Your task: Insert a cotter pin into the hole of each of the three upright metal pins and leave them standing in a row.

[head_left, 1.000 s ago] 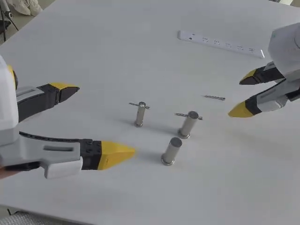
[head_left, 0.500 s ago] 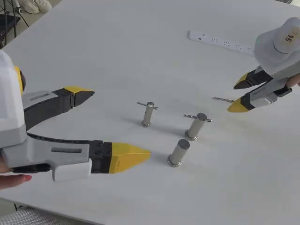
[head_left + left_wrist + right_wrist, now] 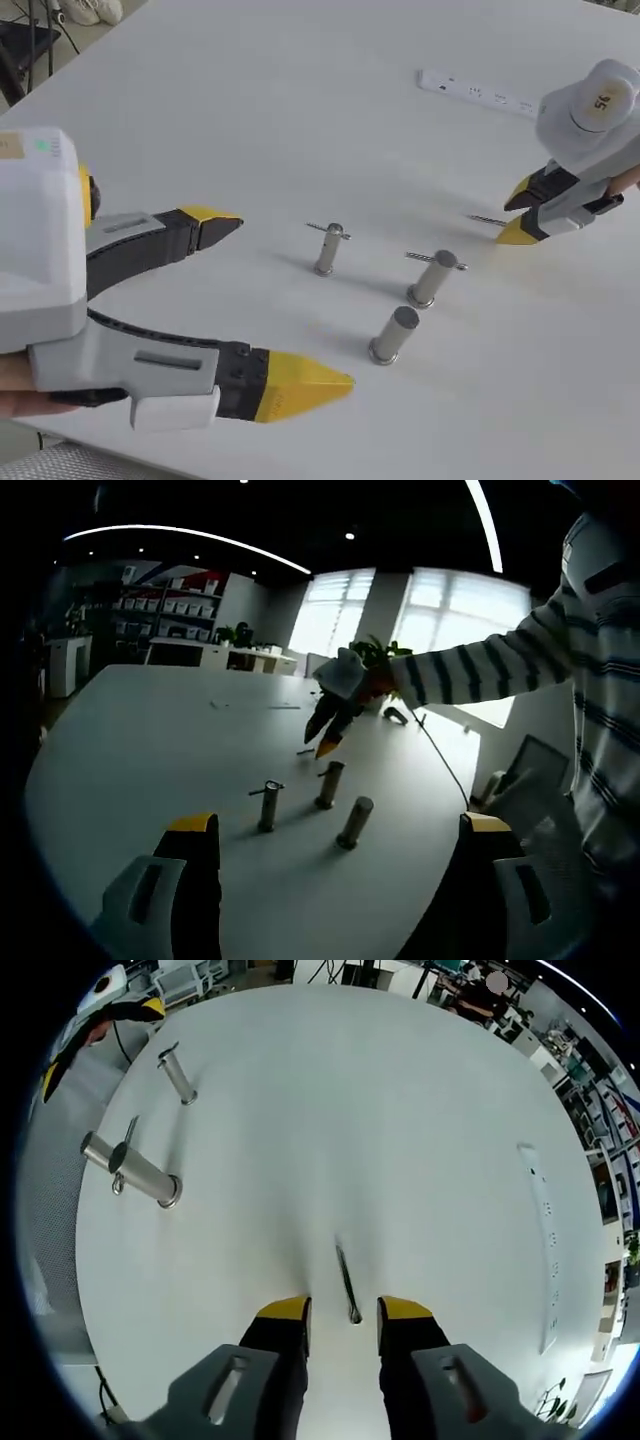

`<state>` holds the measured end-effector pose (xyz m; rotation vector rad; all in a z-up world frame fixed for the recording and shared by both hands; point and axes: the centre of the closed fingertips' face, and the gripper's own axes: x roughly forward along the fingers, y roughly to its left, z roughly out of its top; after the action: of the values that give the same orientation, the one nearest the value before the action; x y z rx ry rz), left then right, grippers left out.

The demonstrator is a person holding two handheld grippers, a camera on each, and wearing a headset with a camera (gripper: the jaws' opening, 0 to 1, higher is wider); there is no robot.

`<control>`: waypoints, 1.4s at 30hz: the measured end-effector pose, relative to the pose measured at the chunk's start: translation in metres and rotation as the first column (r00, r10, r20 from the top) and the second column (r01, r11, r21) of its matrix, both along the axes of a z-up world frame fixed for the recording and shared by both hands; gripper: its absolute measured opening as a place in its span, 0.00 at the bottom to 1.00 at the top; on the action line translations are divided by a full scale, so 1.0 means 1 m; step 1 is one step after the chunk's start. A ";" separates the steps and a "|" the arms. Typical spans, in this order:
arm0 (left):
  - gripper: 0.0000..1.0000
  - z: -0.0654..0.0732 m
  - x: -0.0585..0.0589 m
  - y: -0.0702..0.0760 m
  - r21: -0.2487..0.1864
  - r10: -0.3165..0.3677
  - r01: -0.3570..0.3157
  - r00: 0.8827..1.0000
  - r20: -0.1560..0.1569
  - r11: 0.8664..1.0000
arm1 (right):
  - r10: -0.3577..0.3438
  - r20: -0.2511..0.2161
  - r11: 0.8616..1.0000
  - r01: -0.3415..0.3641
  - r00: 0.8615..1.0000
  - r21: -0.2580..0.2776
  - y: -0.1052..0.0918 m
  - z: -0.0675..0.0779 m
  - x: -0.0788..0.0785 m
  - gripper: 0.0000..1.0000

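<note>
Three upright metal pins stand mid-table. The back-left pin [image 3: 328, 250] and the back-right pin [image 3: 432, 278] each carry a cotter pin through the top. The front pin [image 3: 393, 335] has a bare top. A loose cotter pin [image 3: 487, 219] [image 3: 347, 1282] lies flat on the table to their right. My right gripper [image 3: 517, 215] [image 3: 345, 1312] is open, low over the table, its yellow tips on either side of the near end of that cotter pin. My left gripper [image 3: 270, 300] is wide open at the front left, holding nothing, short of the pins.
A white power strip [image 3: 478, 94] [image 3: 540, 1210] lies at the far side of the white table [image 3: 250, 120]. A striped sleeve [image 3: 480, 670] holds the right gripper in the left gripper view. Shelves and desks stand in the room beyond.
My right gripper has come down and in toward the loose cotter pin, and its jaws have narrowed around the pin's end. The left gripper stays open; the head camera has shifted.
</note>
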<state>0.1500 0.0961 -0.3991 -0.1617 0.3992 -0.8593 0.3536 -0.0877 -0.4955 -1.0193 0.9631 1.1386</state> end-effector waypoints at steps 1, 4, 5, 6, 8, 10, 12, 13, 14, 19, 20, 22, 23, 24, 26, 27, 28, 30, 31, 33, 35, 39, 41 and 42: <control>0.99 0.000 0.001 0.001 -0.005 0.009 -0.009 1.000 -0.004 1.000 | 0.001 -0.011 1.000 -0.001 1.000 0.002 0.001 0.000 -0.001 0.19; 0.99 0.002 0.002 0.001 -0.027 0.020 -0.020 1.000 -0.010 0.999 | 0.015 -0.052 1.000 -0.016 0.999 -0.007 0.001 -0.003 -0.007 0.12; 0.99 0.002 0.003 0.001 -0.023 0.019 -0.019 1.000 -0.008 1.000 | 0.015 -0.079 1.000 -0.015 0.997 -0.005 0.001 -0.004 -0.011 0.09; 0.99 0.002 0.003 0.001 -0.021 0.018 -0.018 1.000 -0.008 1.000 | 0.019 -0.096 1.000 -0.020 0.995 -0.005 0.001 -0.004 -0.014 0.04; 0.99 0.000 0.002 0.002 -0.005 0.010 -0.010 1.000 -0.009 1.000 | 0.031 -0.090 0.999 -0.032 0.995 -0.012 0.001 -0.005 -0.011 0.03; 0.99 0.000 0.003 0.003 0.002 0.012 -0.012 1.000 -0.007 1.000 | 0.022 -0.098 1.000 -0.023 0.995 -0.016 0.000 -0.005 -0.010 0.03; 0.99 0.000 0.003 0.003 0.001 0.009 -0.009 1.000 -0.008 1.000 | 0.028 -0.102 0.999 -0.031 0.994 -0.022 -0.001 -0.007 -0.006 0.03; 0.99 0.000 0.003 0.003 0.002 0.010 -0.010 1.000 -0.004 1.000 | 0.030 -0.102 0.999 -0.033 0.994 -0.025 0.000 -0.007 -0.007 0.03; 0.99 0.001 0.003 0.003 0.003 0.010 -0.010 1.000 -0.002 1.000 | 0.033 -0.104 0.999 -0.036 0.994 -0.030 0.000 -0.007 -0.007 0.03; 0.99 0.000 0.002 0.001 0.011 0.007 -0.007 1.000 -0.002 1.000 | 0.021 -0.095 0.998 -0.026 0.995 -0.051 0.001 -0.007 -0.010 0.03; 0.99 -0.001 0.001 0.000 0.012 0.004 -0.004 1.000 -0.004 1.000 | 0.025 -0.092 0.998 -0.031 0.995 -0.058 0.002 -0.007 -0.010 0.03; 0.99 0.000 0.000 -0.001 0.014 0.001 -0.001 1.000 0.002 1.000 | 0.014 -0.092 0.998 -0.020 0.996 -0.066 0.001 -0.007 -0.010 0.03; 0.99 0.001 0.000 -0.001 0.012 0.000 0.000 1.000 0.003 1.000 | 0.008 -0.092 0.997 -0.014 0.996 -0.070 0.001 -0.007 -0.009 0.02; 0.99 0.001 0.000 -0.001 0.009 0.001 -0.001 1.000 0.003 1.000 | 0.009 -0.090 0.997 -0.015 0.996 -0.071 0.002 -0.007 -0.009 0.01; 0.99 0.002 0.000 -0.001 0.011 0.001 -0.001 1.000 0.006 1.000 | 0.010 -0.071 0.997 -0.016 0.997 -0.076 0.003 -0.007 -0.008 0.00; 0.99 0.001 0.000 -0.001 0.014 0.001 -0.001 1.000 0.008 1.000 | 0.008 -0.071 0.997 -0.014 0.997 -0.079 0.004 -0.008 -0.009 0.00; 0.99 0.001 0.000 -0.001 0.016 0.002 -0.002 1.000 0.008 1.000 | 0.001 -0.069 0.997 -0.007 0.998 -0.083 0.004 -0.008 -0.009 0.00; 0.99 0.001 0.001 -0.001 0.017 0.003 -0.004 1.000 0.006 1.000 | 0.010 -0.062 0.996 -0.016 0.998 -0.090 0.002 -0.008 -0.009 0.00; 0.99 0.001 0.001 -0.001 0.016 0.004 -0.004 1.000 0.005 1.000 | 0.020 -0.057 0.995 -0.025 0.998 -0.092 0.002 -0.008 -0.009 0.00; 0.99 0.002 0.001 -0.001 0.015 0.004 -0.005 1.000 0.008 1.000 | 0.034 -0.049 0.995 -0.038 0.998 -0.092 0.002 -0.008 -0.010 0.00; 0.98 0.001 0.001 -0.001 0.021 0.007 -0.008 1.000 0.012 1.000 | 0.035 -0.046 0.996 -0.039 0.998 -0.086 0.002 -0.007 -0.010 0.00; 0.97 0.000 0.002 0.001 0.047 0.011 -0.012 1.000 0.021 0.999 | 0.057 -0.030 0.995 -0.059 0.998 -0.078 0.002 -0.006 -0.011 0.00; 0.97 0.003 0.002 0.000 0.049 0.013 -0.014 0.999 0.030 0.999 | 0.076 -0.017 0.993 -0.077 0.997 -0.086 0.002 -0.006 -0.014 0.00; 0.97 0.005 0.002 -0.002 0.051 0.011 -0.013 0.999 0.037 0.999 | 0.074 -0.020 0.993 -0.075 0.997 -0.088 0.001 -0.006 -0.016 0.00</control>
<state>0.1518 0.0943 -0.3936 -0.1003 0.3852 -0.8385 0.3376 -0.0862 -0.5014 -1.1271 1.0034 1.1757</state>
